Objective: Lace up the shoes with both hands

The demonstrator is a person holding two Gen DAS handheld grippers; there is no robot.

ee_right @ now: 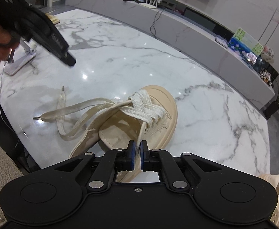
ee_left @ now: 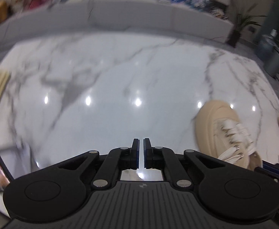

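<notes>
While right gripper [ee_right: 137,148] pinches flat lace [ee_right: 142,131] near shoe [ee_right: 158,118], left gripper [ee_left: 141,148] closed, empty. Lace limp, slippery; grab by metal tip [ee_right: 35,118].

Surface [ee_right: 158,61] open from 12 to 3 o'clock of the shoe [ee_right: 164,114], nothing on it there. Loose lace ends [ee_right: 63,112] sprawl at 9 o'clock, snag risk. Phone stand [ee_right: 23,61] with cable at 10 o'clock near the edge. Left gripper [ee_right: 70,62] hangs above, at 10 o'clock. Second shoe [ee_right: 278,194] at 5 o'clock.
</notes>
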